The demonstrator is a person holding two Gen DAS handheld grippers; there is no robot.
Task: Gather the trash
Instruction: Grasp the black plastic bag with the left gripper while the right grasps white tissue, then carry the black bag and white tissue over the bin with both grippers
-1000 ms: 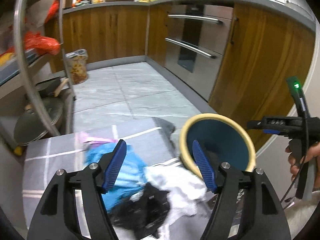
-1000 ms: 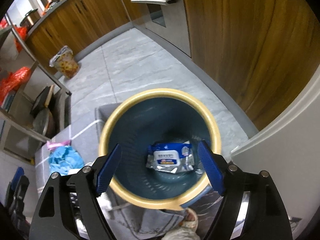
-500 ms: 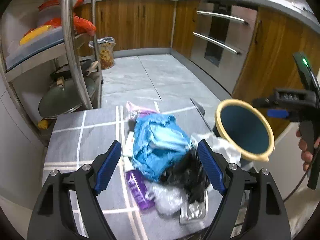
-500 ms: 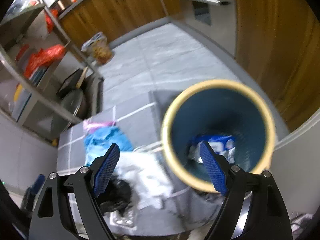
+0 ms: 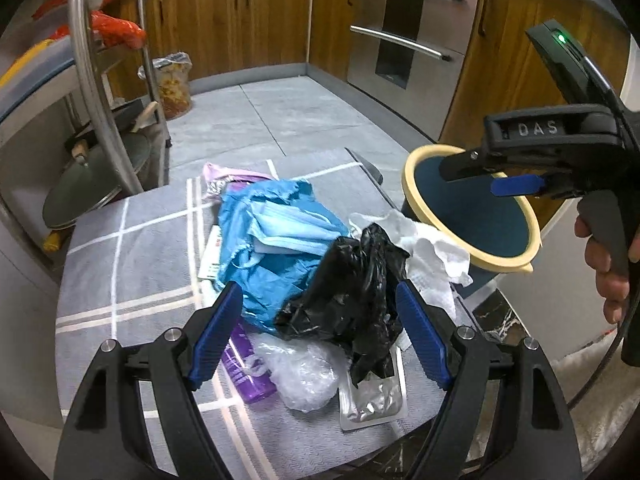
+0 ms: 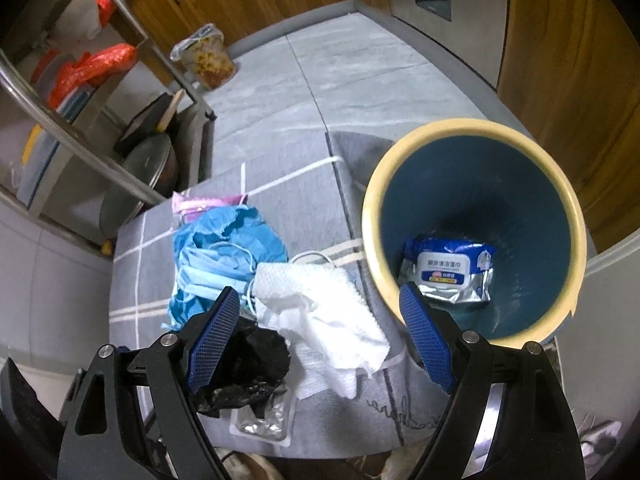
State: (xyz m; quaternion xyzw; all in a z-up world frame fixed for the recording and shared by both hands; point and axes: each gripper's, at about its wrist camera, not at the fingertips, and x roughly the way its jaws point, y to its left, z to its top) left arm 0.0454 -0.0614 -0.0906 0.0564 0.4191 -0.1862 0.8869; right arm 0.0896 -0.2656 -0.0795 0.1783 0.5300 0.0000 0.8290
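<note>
The left gripper (image 5: 318,334) hung over the near half of a grey checked cloth (image 5: 132,280), its blue pads spread wide on either side of a crumpled black plastic bag (image 5: 352,280) without touching it; its jaws had just been opening and nothing was pinched between them. The right gripper (image 6: 318,338) also stood wide apart and empty, one pad over the black bag (image 6: 248,368), the other in front of the near rim of the bin, with a white paper towel (image 6: 320,312) below the gap. The trash lay heaped in the middle of the cloth: a blue crumpled bag with face masks (image 5: 276,240), the black bag against it, the white towel (image 5: 428,256) toward the bin, a clear plastic wad (image 5: 304,372), a purple wrapper (image 5: 248,364) and a silver foil pouch (image 5: 372,400) near the front edge, and a pink packet (image 5: 228,174) at the far edge. The left side of the cloth was bare. The blue bin with a cream rim (image 6: 476,128) stood just beside the cloth's right edge, touching the towel's side of the heap, and held a blue pack of wet wipes (image 6: 448,272). In the left wrist view the right gripper (image 5: 516,186) and the person's hand (image 5: 612,264) sat over the bin's mouth (image 5: 472,204). Open grey tile floor (image 5: 304,120) lay beyond the cloth, bounded by wooden cabinets (image 5: 248,20) and a metal rack (image 5: 92,80).
</note>
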